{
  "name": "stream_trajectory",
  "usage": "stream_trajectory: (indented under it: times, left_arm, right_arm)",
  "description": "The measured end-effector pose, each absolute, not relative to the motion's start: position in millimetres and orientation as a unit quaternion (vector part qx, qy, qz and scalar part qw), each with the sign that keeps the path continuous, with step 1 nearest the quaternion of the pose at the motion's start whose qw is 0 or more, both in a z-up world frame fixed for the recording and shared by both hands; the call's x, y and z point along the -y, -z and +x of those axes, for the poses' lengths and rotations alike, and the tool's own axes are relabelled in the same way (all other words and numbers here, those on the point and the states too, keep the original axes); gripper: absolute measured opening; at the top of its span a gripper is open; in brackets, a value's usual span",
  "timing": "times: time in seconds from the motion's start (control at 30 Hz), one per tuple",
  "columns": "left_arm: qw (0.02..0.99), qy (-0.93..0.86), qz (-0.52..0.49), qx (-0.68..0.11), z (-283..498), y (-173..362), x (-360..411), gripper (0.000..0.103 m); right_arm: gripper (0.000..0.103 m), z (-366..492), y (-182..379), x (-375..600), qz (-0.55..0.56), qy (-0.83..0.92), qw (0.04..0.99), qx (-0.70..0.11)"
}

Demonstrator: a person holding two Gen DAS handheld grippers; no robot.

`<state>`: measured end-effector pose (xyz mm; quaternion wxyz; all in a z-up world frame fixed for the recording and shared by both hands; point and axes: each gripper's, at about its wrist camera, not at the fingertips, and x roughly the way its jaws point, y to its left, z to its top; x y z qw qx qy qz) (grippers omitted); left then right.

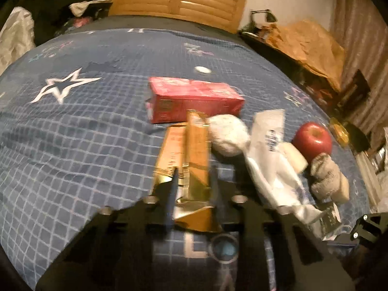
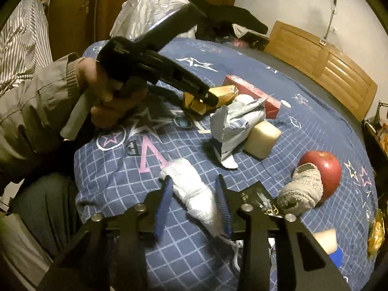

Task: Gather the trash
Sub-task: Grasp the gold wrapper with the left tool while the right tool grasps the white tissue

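the bedspread [image 2: 150, 150] carries large letters: a pink "a" seen upside down with a dark "e" beside it, and in the left wrist view a pale "l". print on the white wrapper [image 1: 269, 143] and red box [image 1: 194, 99] is probably too blurred to read.

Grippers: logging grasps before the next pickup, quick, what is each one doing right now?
Left gripper: shut on the gold box.
Right gripper: shut on the white crumpled tissue.

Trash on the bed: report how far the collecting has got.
Nothing looks collected yet. In hand: left hand-held gripper clamps the gold carton; right hand-held gripper closes on the white tissue wad. Left: white wrapper, red box.
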<state>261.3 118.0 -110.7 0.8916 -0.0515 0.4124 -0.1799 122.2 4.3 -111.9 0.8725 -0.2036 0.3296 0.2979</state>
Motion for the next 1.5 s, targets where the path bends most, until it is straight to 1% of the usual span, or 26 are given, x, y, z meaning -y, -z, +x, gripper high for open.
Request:
stream_trajectory:
  times: [0.07,0.13,0.27,0.33,0.37,0.4,0.43,0.5,0.53,0.57,0.6,0.63,0.67,0.7,0.73,0.77,0.83,1.03,1.23,1.43,1.5]
  left_arm:
    - [0.898,0.172,-0.045,-0.403,258.3,107.3,-118.0,0.018]
    - [0.905,0.162,-0.049,-0.391,254.5,103.1,-122.5,0.018]
    - [0.909,0.148,-0.064,-0.385,248.4,98.6,-131.8,0.017]
    - [0.909,0.146,-0.064,-0.385,246.0,97.8,-132.3,0.017]
    - [0.909,0.143,-0.062,-0.385,246.1,97.7,-131.1,0.018]
    - [0.91,0.138,-0.059,-0.386,247.3,98.1,-128.5,0.018]
    - [0.909,0.138,-0.056,-0.389,247.7,98.5,-126.9,0.02]
    - [0.907,0.139,-0.054,-0.394,250.2,99.2,-122.4,0.02]
    - [0.905,0.141,-0.054,-0.399,253.2,100.5,-121.3,0.022]
    - [0.903,0.142,-0.055,-0.402,256.2,101.8,-120.5,0.026]
    - [0.902,0.143,-0.055,-0.404,256.8,103.7,-120.6,0.027]
    - [0.9,0.143,-0.055,-0.409,259.4,106.2,-119.9,0.027]
    - [0.898,0.145,-0.055,-0.411,260.3,107.7,-119.4,0.027]
    - [0.897,0.148,-0.056,-0.412,260.7,108.6,-119.3,0.027]
    - [0.897,0.152,-0.059,-0.411,261.1,109.0,-120.1,0.019]
    - [0.897,0.153,-0.061,-0.41,260.5,109.2,-121.0,0.017]
    - [0.9,0.155,-0.07,-0.402,258.4,107.3,-124.9,0.015]
    - [0.92,0.118,-0.077,-0.365,234.7,92.9,-134.1,0.015]
    - [0.94,0.054,-0.096,-0.324,184.0,67.0,-154.3,0.015]
    - [0.955,0.026,-0.097,-0.281,145.3,28.8,-158.5,0.015]
    - [0.959,0.032,-0.094,-0.267,133.1,15.1,-150.9,0.015]
  right_arm:
    - [0.015,116.8,107.6,-3.1,-0.196,-0.296,0.877,-0.324]
    - [0.001,111.3,102.1,-1.1,-0.19,-0.292,0.882,-0.317]
    - [0.001,104.3,99.7,-1.8,-0.197,-0.296,0.876,-0.326]
    - [0.005,106.1,99.2,2.0,-0.191,-0.298,0.875,-0.33]
    - [0.018,107.1,100.0,2.7,-0.187,-0.297,0.876,-0.33]
    - [0.035,108.9,100.8,3.8,-0.185,-0.295,0.878,-0.33]
    - [0.039,110.5,101.9,4.8,-0.185,-0.294,0.877,-0.331]
    - [0.039,114.5,109.1,3.3,-0.202,-0.3,0.868,-0.34]
    - [0.039,115.4,113.0,2.5,-0.216,-0.297,0.866,-0.34]
    - [0.039,116.8,116.7,2.5,-0.228,-0.291,0.865,-0.339]
    - [0.037,119.2,118.8,3.6,-0.231,-0.285,0.866,-0.34]
    - [0.032,122.3,119.3,6.4,-0.227,-0.279,0.869,-0.34]
    - [0.029,123.9,119.7,8.1,-0.222,-0.279,0.87,-0.34]
    - [0.028,125.2,120.2,9.6,-0.217,-0.278,0.872,-0.339]
    - [0.027,124.2,120.0,10.5,-0.214,-0.272,0.876,-0.335]
    - [0.025,123.8,119.9,10.6,-0.213,-0.269,0.878,-0.333]
    - [0.02,120.4,115.6,11.1,-0.207,-0.265,0.884,-0.325]
    - [0.02,97.9,81.6,17.7,-0.171,-0.271,0.903,-0.285]
    - [0.02,76.6,48.0,39.7,-0.087,-0.286,0.918,-0.261]
    - [0.02,67.9,9.5,100.9,0.063,-0.269,0.931,-0.236]
    - [0.02,64.4,1.0,117.7,0.095,-0.261,0.933,-0.231]
